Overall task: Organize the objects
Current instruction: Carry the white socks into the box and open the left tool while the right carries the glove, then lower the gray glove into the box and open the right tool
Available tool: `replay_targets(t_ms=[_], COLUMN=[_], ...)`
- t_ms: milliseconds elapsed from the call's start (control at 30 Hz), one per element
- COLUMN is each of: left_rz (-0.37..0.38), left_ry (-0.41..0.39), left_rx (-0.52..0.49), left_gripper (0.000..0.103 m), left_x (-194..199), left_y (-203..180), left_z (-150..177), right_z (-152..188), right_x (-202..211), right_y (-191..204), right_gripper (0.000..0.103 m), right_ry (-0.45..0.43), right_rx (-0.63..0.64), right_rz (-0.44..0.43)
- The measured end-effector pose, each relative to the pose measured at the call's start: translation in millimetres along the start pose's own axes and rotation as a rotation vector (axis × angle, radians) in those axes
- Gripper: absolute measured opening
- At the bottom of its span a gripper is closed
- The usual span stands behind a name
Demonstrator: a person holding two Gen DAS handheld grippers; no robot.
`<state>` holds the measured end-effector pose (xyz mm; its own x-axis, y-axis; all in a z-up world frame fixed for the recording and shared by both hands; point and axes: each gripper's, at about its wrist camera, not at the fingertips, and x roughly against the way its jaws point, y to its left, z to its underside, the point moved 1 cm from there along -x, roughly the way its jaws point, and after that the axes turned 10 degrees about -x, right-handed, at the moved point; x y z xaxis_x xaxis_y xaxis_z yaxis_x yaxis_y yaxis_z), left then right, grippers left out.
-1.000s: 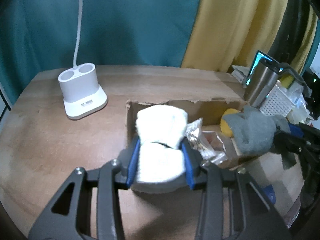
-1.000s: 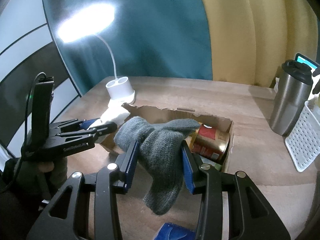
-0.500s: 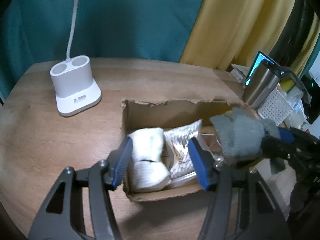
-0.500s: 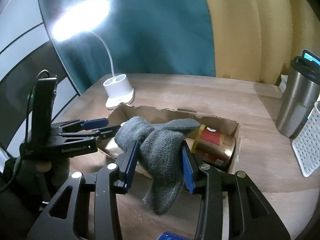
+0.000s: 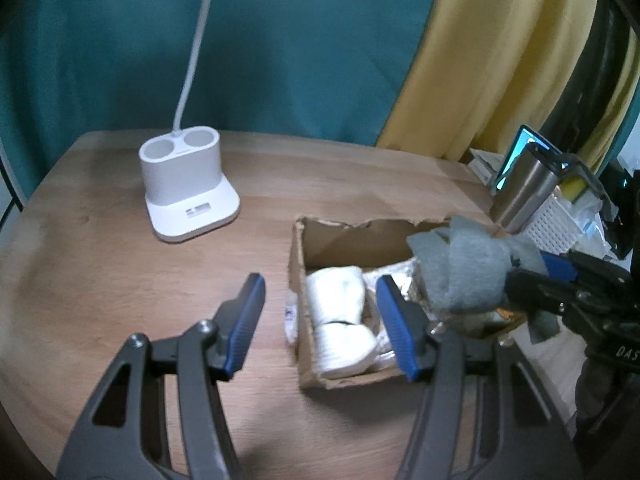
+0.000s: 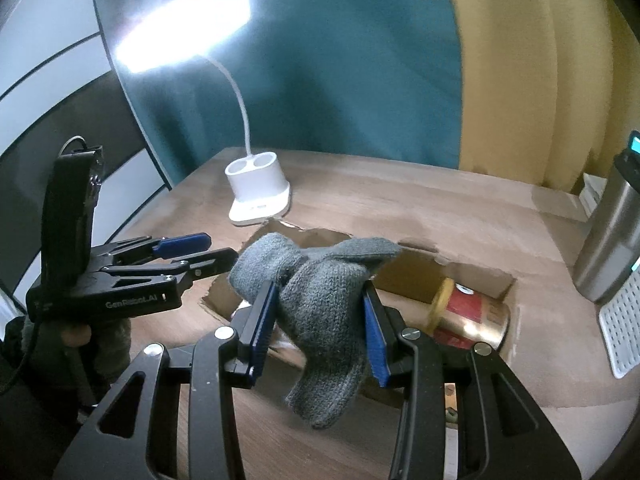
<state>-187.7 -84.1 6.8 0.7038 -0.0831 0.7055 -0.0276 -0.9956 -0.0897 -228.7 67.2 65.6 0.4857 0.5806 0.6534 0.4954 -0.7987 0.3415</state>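
Note:
A torn cardboard box [image 5: 297, 264] sits on the wooden table. A white rolled cloth [image 5: 340, 316] lies in its left end beside a silver foil packet [image 5: 394, 276]. My left gripper [image 5: 322, 322] is open and empty, above the box's left wall. My right gripper [image 6: 318, 332] is shut on a grey knitted glove [image 6: 320, 308] and holds it over the box [image 6: 472, 280]; the glove also shows in the left wrist view [image 5: 460, 272]. A red and gold can [image 6: 468, 316] lies in the box's right end.
A white desk lamp base [image 5: 186, 188] stands left of the box, its lit head [image 6: 180, 28] overhead. A steel tumbler [image 5: 524, 188] and a white perforated basket [image 5: 554, 220] stand at the right. Teal and yellow curtains hang behind the table.
My left gripper opened, let the white cloth go into the box, and drew back to the left. My right gripper kept the glove and moved slightly closer over the box.

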Motion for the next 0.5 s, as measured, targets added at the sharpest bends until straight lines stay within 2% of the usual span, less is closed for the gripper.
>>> replay_targets(t_ms=[500], left_rz=[-0.031], left_ry=[-0.003], left_rx=[0.043], left_gripper=[0.060], left_x=[4.8], left_y=[35.5], left_z=[12.8], right_z=[-3.6], right_x=[-40.8], right_y=[32.2], right_gripper=[0.043], right_ry=[0.081], right_rx=[0.053], right_rz=[-0.040])
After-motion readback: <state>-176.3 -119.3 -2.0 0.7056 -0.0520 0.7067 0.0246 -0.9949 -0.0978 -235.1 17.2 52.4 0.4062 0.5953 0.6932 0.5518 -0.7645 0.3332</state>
